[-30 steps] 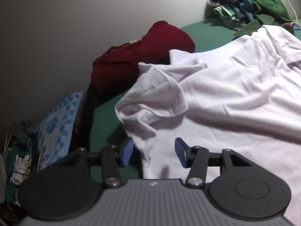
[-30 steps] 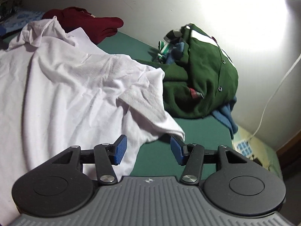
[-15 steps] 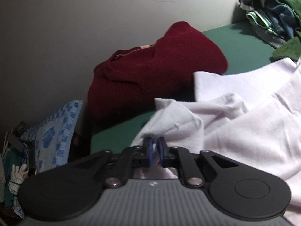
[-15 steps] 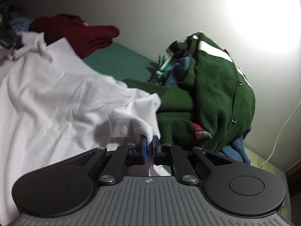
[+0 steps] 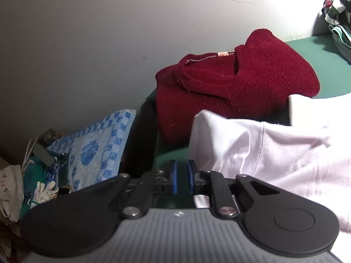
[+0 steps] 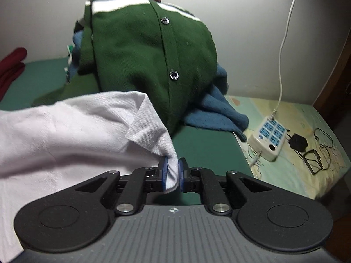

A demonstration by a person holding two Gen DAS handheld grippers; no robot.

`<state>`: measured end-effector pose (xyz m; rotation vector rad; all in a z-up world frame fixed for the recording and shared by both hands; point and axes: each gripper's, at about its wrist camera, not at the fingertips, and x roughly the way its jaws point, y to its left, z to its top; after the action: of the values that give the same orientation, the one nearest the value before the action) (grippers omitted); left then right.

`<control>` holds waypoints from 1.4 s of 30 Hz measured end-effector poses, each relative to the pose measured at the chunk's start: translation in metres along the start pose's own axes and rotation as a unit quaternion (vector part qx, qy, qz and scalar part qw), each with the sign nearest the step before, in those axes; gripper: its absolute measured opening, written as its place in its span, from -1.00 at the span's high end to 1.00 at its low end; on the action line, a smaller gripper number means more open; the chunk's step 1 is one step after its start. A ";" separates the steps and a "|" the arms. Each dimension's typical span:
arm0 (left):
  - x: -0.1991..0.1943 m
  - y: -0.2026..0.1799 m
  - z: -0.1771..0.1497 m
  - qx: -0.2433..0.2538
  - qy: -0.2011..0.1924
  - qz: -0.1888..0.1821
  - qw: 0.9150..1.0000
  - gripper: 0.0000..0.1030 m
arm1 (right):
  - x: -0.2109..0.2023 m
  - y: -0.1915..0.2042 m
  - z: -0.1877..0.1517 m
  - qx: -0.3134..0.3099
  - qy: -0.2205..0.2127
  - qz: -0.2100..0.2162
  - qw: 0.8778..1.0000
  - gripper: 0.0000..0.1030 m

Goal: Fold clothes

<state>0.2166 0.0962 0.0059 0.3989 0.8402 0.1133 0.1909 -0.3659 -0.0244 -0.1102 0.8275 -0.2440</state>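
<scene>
- Right gripper [image 6: 172, 173]: clamped on white T-shirt [image 6: 72, 129] sleeve, just before green cardigan [image 6: 149, 50].
- Left gripper [image 5: 181, 176]: narrowly parted, nothing between pads, beside T-shirt, near maroon sweater [image 5: 237, 81].

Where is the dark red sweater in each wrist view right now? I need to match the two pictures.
Left wrist: the red sweater fills the upper centre, lying on the green sheet behind the white shirt.
Right wrist: only an edge of it shows at far left.
Shared landmark: the white shirt.
</scene>
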 end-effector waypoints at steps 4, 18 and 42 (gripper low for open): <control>-0.022 0.002 0.003 0.017 -0.043 -0.048 0.998 -0.19 | -0.047 0.008 0.014 0.023 -0.098 0.003 0.995 0.35; 0.010 -0.069 0.031 0.037 -0.013 -0.203 0.978 -0.70 | -0.014 0.170 0.055 -0.085 -0.030 0.209 0.974 0.19; 0.034 -0.087 0.054 -0.076 0.028 -0.285 0.955 0.83 | -0.005 0.167 0.031 -0.069 -0.068 0.235 0.967 0.84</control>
<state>0.2738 0.0090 -0.0191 -0.0012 0.9662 -0.3467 0.2395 -0.2029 -0.0320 -0.0572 0.7097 0.2657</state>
